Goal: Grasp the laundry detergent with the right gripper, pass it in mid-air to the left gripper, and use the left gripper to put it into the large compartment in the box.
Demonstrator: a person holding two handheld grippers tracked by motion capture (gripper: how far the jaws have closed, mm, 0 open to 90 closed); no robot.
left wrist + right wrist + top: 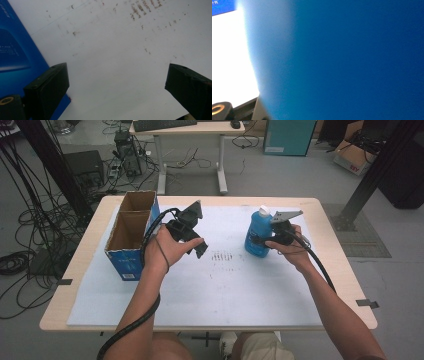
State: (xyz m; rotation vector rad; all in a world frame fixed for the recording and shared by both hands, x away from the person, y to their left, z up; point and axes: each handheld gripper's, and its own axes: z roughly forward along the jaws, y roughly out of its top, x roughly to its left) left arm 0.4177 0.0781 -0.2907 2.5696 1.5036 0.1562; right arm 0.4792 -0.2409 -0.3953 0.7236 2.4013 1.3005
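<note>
Right gripper [263, 241] pinches the blue bottle [257, 234] low on its body, upright on the white mat [225, 285], so we can lift it steadily; left gripper [117, 82] hangs spread (waiting) beside the cardboard box [131, 227].

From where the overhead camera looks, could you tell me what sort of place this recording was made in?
Most likely a lab or workshop. Loose cables sprawl over the grey floor, a second desk with a keyboard stands behind the work table, and a black metal frame post rises at the right.
</note>
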